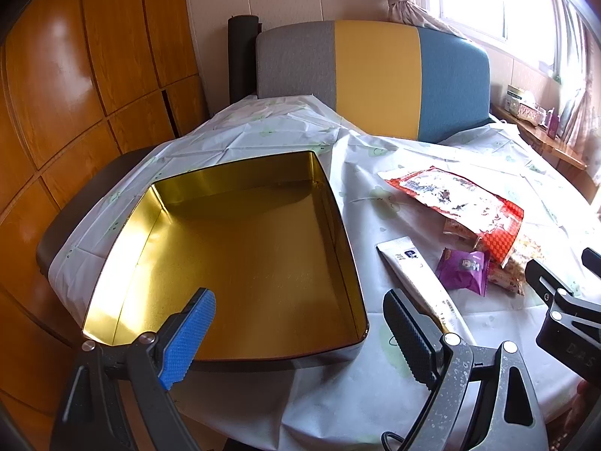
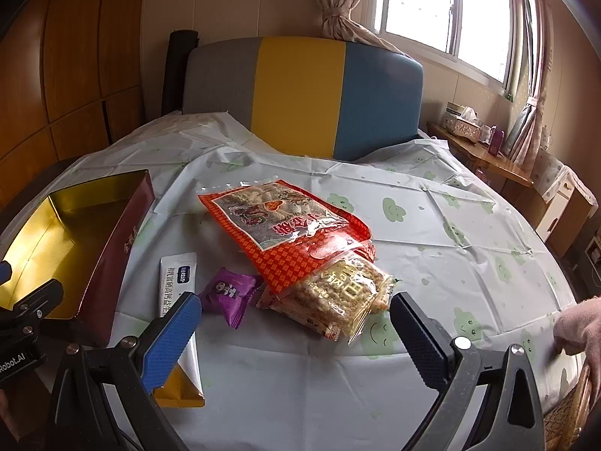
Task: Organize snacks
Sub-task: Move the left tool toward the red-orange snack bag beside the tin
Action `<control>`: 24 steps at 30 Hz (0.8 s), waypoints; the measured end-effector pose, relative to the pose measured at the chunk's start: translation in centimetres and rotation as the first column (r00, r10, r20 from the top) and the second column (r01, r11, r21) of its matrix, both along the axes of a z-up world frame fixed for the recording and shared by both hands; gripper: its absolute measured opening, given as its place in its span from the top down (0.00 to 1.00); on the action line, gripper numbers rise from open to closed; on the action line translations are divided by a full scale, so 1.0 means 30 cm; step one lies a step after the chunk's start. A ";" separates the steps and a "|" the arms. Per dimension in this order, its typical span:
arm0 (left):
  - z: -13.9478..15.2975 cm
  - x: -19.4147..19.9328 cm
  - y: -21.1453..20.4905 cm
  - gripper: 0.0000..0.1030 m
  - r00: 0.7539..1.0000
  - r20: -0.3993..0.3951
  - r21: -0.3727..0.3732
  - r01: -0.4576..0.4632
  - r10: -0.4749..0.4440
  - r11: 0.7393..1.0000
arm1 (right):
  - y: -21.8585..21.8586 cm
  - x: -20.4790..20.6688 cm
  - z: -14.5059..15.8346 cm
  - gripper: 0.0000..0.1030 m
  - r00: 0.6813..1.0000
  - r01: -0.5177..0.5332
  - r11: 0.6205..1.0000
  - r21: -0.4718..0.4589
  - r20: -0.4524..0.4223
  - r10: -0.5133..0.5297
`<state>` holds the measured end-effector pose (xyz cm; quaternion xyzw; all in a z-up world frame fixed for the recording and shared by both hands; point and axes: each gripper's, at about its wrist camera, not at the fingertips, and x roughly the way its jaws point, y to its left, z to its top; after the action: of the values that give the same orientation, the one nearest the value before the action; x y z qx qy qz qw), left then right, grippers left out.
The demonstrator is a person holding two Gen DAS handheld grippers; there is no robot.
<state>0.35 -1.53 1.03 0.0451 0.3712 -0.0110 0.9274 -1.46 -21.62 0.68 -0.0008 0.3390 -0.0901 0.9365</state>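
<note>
An open tin box (image 1: 240,248) with a gold inside and dark red outside (image 2: 112,248) lies on the table's left; nothing is in it. My left gripper (image 1: 300,334) is open and empty above its near right corner. Snacks lie to the right: a large red bag (image 2: 285,233), a clear rice-cracker pack (image 2: 338,300) under its near end, a purple packet (image 2: 231,293) and a white-and-gold sachet (image 2: 178,282). They also show in the left wrist view: red bag (image 1: 462,203), purple packet (image 1: 464,270), sachet (image 1: 417,282). My right gripper (image 2: 296,319) is open and empty, just short of the cracker pack.
The table wears a white cloth with green clouds (image 2: 432,225). A grey, yellow and blue chair back (image 2: 300,94) stands behind it. Wooden cabinets (image 1: 75,94) are on the left, a wooden shelf with boxes (image 2: 469,127) on the right. A hand (image 2: 578,327) rests at the table's right edge.
</note>
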 end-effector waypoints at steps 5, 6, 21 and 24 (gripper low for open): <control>0.007 0.010 -0.013 0.11 1.000 0.002 0.006 0.005 -0.005 1.000 | -0.012 0.007 0.010 0.01 1.000 0.001 1.000 -0.012 0.005 -0.001; 0.009 0.011 -0.015 0.11 1.000 0.001 0.007 0.006 -0.006 1.000 | -0.015 0.010 0.013 0.01 1.000 0.000 1.000 -0.015 0.007 0.000; 0.018 0.057 -0.082 0.11 0.999 -0.011 0.016 0.043 -0.043 0.999 | -0.095 0.066 0.061 0.01 1.000 -0.017 0.996 -0.089 0.011 0.018; 0.020 0.063 -0.096 0.11 0.999 -0.010 0.022 0.052 -0.052 0.998 | -0.119 0.079 0.069 0.01 1.000 -0.023 0.994 -0.103 0.004 0.023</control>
<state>2.25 -4.41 1.64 0.0653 0.3744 -0.0312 0.9245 0.92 -25.19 2.75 -0.0529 0.3314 -0.0966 0.9370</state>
